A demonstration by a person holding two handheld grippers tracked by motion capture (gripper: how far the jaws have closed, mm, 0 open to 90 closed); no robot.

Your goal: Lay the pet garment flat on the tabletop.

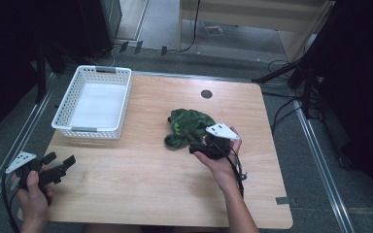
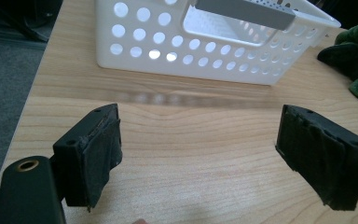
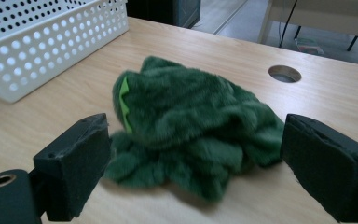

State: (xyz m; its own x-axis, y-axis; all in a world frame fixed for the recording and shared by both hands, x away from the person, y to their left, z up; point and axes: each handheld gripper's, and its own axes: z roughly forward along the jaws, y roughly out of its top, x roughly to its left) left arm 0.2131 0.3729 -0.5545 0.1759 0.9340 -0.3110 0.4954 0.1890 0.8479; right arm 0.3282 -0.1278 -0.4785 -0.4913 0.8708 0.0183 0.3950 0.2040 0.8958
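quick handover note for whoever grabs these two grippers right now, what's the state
Right gripper: open, jaws either side of the green plush toy, pads not yet pressing.
Left gripper: open, holding nothing, over the near left table edge.
Toy lies mid-table, right of the white basket, which has nothing in it.
Done: approach to the toy.
Left: probably close on the toy, lift, drop it in the basket.

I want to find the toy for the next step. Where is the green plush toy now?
In the high view, the green plush toy lies near the table's middle, right of the white basket, just beyond the open right gripper.
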